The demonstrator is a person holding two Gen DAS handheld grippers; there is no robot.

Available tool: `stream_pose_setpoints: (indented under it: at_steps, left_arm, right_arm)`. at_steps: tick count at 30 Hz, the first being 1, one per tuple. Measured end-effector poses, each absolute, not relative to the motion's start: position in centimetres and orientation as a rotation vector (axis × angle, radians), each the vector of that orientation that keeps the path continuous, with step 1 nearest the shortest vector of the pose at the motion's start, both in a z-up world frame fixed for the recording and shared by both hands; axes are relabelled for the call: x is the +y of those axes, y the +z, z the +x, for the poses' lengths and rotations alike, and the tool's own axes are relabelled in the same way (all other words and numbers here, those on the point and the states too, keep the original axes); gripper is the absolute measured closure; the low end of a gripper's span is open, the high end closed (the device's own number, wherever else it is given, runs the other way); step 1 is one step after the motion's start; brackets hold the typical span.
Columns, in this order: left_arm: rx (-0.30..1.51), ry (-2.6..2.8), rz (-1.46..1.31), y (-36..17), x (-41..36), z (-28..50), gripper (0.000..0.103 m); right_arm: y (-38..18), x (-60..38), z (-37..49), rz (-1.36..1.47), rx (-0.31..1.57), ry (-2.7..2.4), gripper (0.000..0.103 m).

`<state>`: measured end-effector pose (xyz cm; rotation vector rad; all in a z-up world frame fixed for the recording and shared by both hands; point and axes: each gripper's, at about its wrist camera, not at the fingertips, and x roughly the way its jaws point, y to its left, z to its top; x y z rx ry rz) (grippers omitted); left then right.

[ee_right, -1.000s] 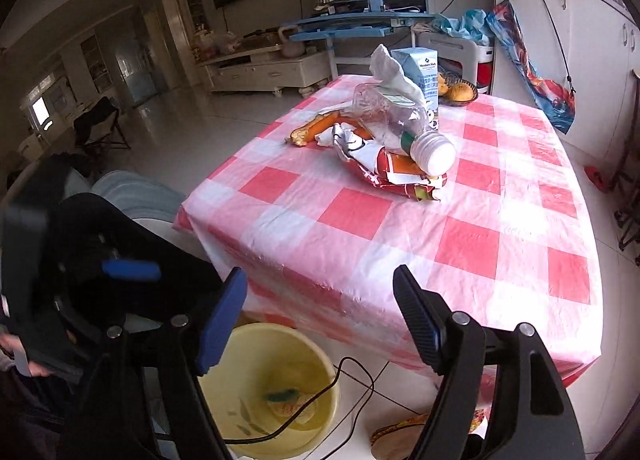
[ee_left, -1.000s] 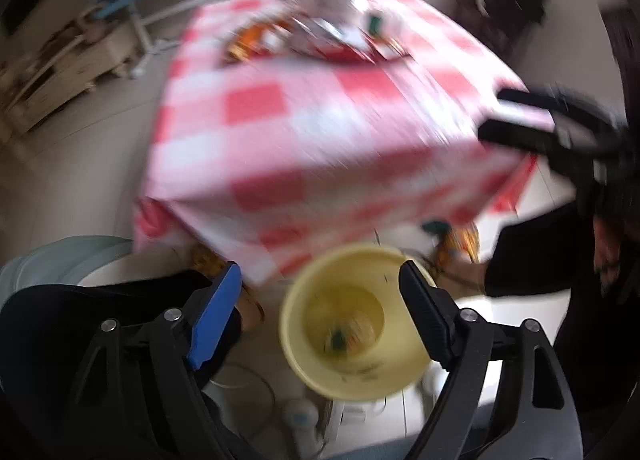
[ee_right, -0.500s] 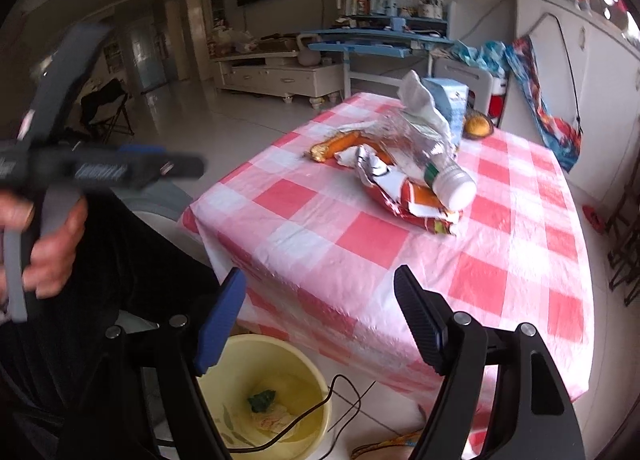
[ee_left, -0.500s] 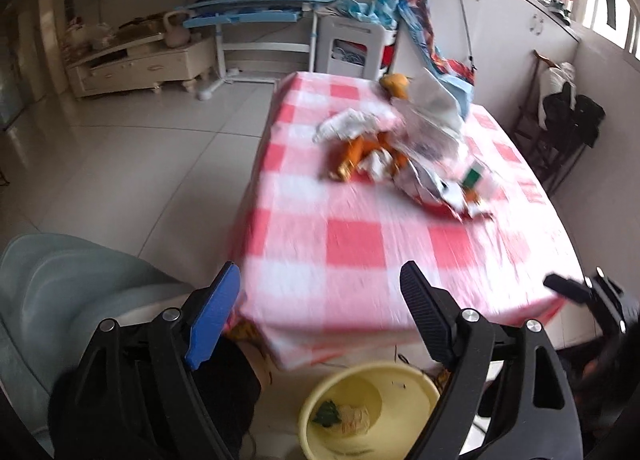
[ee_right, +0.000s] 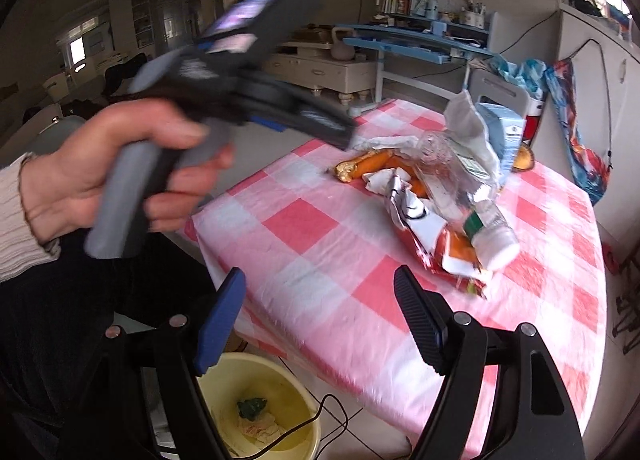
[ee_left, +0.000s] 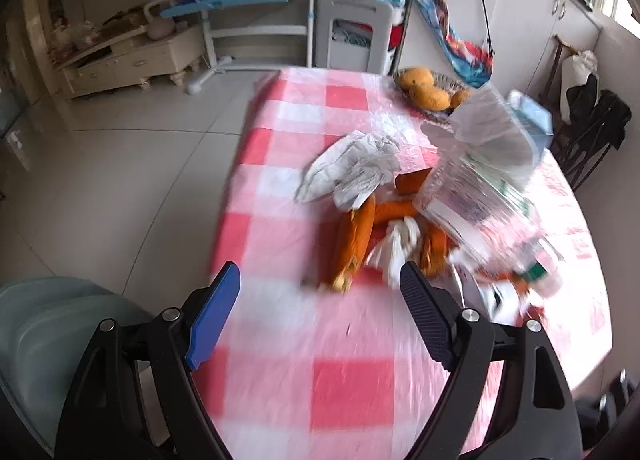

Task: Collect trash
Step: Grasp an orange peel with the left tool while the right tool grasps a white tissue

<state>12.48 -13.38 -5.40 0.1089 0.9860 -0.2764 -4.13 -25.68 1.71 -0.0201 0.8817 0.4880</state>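
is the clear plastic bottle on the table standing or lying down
Lying down: the clear plastic bottle rests tilted on the wrapper pile, white cap pointing sideways.

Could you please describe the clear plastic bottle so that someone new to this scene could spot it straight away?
Start at the table with the pink checked cloth and find the heap of trash near its far half. The clear plastic bottle lies on its side on top of a torn snack wrapper. It is the only see-through item there, with a green label and a white cap pointing toward the camera.
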Motion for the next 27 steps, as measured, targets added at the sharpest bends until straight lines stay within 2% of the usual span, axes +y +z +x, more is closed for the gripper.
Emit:
stream_pose_setpoints:
  at_steps: [6,9,10,11,21,27]
  left_arm:
    - [1.068,-0.252,0.128,-8.6,-15.8,16.5,0.025]
    - [1.118,-0.258,0.114,-9.6,-15.8,17.3,0.055]
    - [1.13,-0.281,0.118,-9.4,-15.8,17.3,0.076]
    - [1.153,-0.302,0.11,-9.4,-15.6,17.3,0.083]
    - [1.132,-0.357,-0.051,-5.8,-9.7,15.6,0.085]
    - [1.092,-0.392,-0.091,-4.5,-9.6,16.0,0.085]
  right_arm:
    - [0.8,-25.3,-3.5,-0.01,0.897,0.504,0.03]
    - [0.7,-24.9,-3.1,-0.015,0.895,0.521,0.03]
    - [0.7,-24.7,-2.8,-0.018,0.893,0.528,0.03]
    - [0.7,-24.5,-2.4,-0.021,0.889,0.534,0.03]
    - [0.9,-22.7,2.4,-0.063,0.833,0.575,0.03]
    - [-0.9,-21.9,6.8,-0.095,0.871,0.56,0.037]
